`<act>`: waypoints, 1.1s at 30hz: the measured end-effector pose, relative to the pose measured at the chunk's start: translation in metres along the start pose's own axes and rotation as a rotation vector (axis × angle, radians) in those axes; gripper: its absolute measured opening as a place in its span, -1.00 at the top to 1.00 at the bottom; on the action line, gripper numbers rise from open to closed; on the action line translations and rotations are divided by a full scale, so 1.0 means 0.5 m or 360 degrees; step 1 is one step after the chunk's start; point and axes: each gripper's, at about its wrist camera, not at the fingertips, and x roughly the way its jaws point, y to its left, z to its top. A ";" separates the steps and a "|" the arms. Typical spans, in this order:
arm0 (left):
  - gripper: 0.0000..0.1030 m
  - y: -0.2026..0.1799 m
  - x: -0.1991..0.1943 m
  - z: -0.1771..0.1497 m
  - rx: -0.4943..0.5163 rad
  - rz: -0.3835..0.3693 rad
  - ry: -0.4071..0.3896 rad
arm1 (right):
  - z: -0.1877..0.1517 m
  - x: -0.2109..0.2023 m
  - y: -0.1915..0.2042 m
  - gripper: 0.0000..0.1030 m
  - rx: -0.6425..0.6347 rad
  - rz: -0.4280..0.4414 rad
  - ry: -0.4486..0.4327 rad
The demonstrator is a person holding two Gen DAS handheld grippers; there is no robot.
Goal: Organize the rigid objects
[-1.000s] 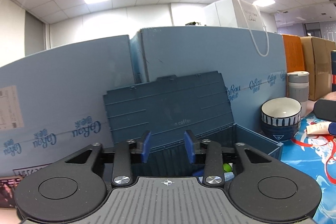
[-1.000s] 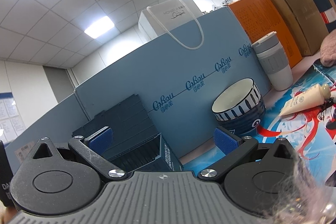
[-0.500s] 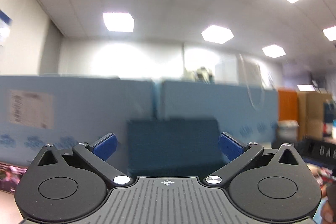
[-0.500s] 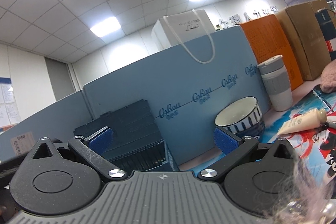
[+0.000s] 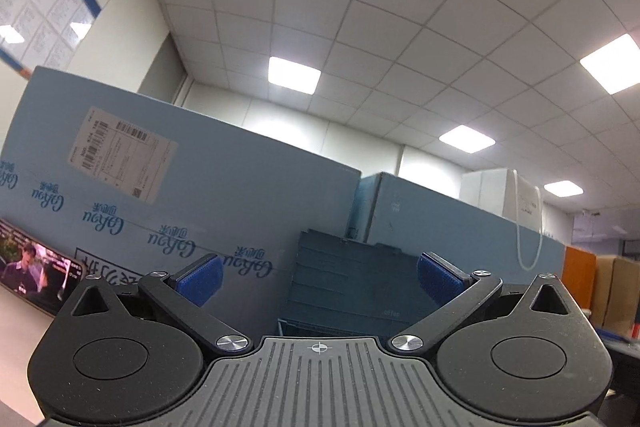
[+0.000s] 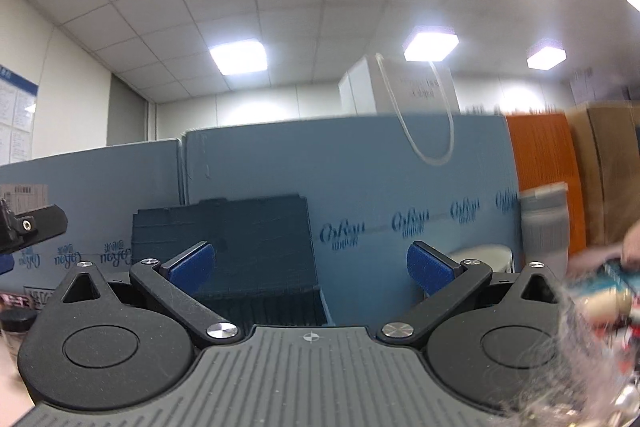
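Observation:
A dark blue storage box with its lid raised stands against the blue foam panels; it shows in the left wrist view and in the right wrist view. My left gripper is open and empty, tilted upward, in front of the box. My right gripper is open and empty, also facing the box. A white bowl and a grey tumbler stand right of the box, blurred. The box's contents are hidden.
Blue foam panels wall the back of the table. A phone with a lit screen leans at the left. A white paper bag sits on top of the panels. Orange and brown cartons stand at the right.
My left gripper opened wide and tilted up and left, so the box interior dropped out of view. My right gripper stayed open and swung level to face the box; its view is now blurred.

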 end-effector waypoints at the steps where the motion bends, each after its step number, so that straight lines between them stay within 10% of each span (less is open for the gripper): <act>1: -1.00 -0.005 0.000 -0.005 0.0028 -0.0022 0.0015 | -0.005 -0.002 -0.002 -1.00 0.0002 0.0009 -0.0032; 33: -1.00 -0.027 -0.029 -0.019 0.0134 -0.0123 -0.0024 | -0.017 0.000 -0.017 -1.00 0.0058 -0.0029 0.0087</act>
